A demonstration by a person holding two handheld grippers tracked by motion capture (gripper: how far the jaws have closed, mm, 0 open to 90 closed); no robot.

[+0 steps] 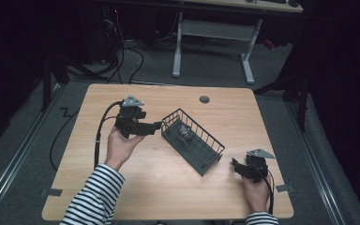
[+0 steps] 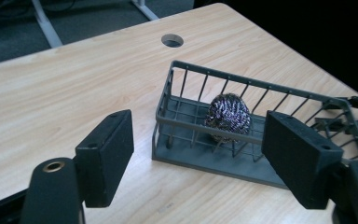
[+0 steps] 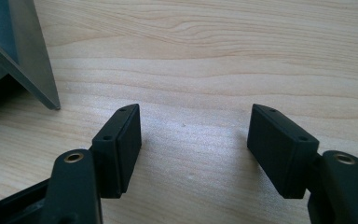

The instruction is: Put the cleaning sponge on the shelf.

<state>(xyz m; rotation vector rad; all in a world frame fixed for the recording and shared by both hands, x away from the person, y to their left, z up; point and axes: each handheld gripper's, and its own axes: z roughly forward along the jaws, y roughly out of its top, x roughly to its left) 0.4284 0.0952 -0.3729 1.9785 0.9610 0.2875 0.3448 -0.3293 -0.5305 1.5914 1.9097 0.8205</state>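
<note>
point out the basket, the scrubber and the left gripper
basket (image 2: 205,122): left gripper view, on its near top rail
scrubber (image 2: 228,114): left gripper view, on the middle of the metal ball inside the basket
left gripper (image 1: 158,125): high view, midway between its fingertips, by the basket's end

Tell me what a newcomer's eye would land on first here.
The grey wire basket lying at a slant mid-table, with a shiny metal scouring ball inside near one end. Then the left gripper, open, right by that end, and the right gripper, open, low by the other corner.
</note>
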